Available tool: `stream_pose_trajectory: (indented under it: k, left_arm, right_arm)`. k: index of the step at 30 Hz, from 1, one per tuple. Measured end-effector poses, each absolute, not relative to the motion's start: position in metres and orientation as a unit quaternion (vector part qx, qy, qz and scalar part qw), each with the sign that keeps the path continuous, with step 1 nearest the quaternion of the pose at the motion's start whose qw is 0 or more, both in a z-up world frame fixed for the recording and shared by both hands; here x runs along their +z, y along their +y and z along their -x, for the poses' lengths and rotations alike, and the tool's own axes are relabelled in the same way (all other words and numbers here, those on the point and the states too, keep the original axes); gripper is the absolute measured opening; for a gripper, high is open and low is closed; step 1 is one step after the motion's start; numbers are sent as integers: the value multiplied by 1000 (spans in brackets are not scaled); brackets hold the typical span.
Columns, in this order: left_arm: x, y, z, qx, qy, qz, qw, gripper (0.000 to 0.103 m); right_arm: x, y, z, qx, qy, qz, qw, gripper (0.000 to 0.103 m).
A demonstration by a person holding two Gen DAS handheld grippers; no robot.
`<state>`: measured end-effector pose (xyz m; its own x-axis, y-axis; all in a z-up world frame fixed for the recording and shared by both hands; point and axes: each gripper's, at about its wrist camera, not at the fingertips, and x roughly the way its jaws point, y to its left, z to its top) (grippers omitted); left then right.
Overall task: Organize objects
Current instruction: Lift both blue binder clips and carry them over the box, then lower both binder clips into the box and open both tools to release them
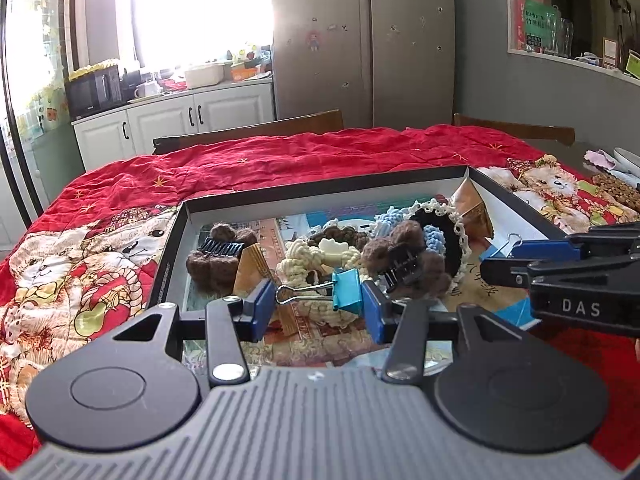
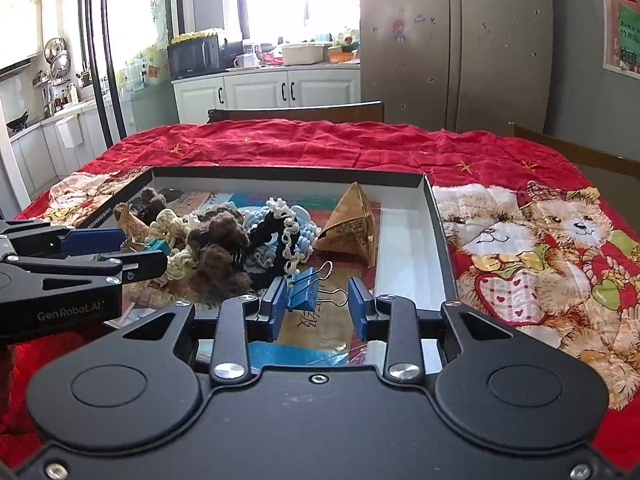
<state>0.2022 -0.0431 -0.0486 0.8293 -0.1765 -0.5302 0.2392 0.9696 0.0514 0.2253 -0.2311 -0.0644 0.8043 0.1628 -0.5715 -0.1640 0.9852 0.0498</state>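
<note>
A shallow black box (image 1: 328, 190) (image 2: 436, 216) sits on the red tablecloth, holding a pile of crocheted scrunchies (image 1: 424, 240) (image 2: 224, 248), hair claws and folded paper packets (image 2: 352, 224). My left gripper (image 1: 318, 300) is open, its pads either side of a light blue binder clip (image 1: 346, 290); the clip touches the right pad. My right gripper (image 2: 318, 304) is open around a dark blue binder clip (image 2: 304, 290) lying on the box floor, close to the left pad. The right gripper also shows at the right of the left wrist view (image 1: 532, 256).
The box's right part has bare white floor (image 2: 408, 256). A red bear-print cloth (image 2: 540, 248) covers the table. Wooden chair backs (image 1: 280, 126) stand at the far edge. Dishes (image 1: 624, 164) sit at the far right. Cabinets and a fridge (image 1: 360, 40) are behind.
</note>
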Motion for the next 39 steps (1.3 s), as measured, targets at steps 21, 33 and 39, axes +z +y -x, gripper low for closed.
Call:
stream_pose_trajectory:
  k: [21,33,39]
  left_arm:
    - [-58,-55,-204,-94,272,-112,951,52]
    - [-59,-54,-205,-95,276,-108,950,52]
    - [-59,-54,-203,-95,271,-112,951,54]
  right_arm:
    - [-74,-226,-233,84,323,13,943,32]
    - [-76,-224,-233,84,323,18,942,32]
    - [-76,-224,-232,84,323,21,942,32]
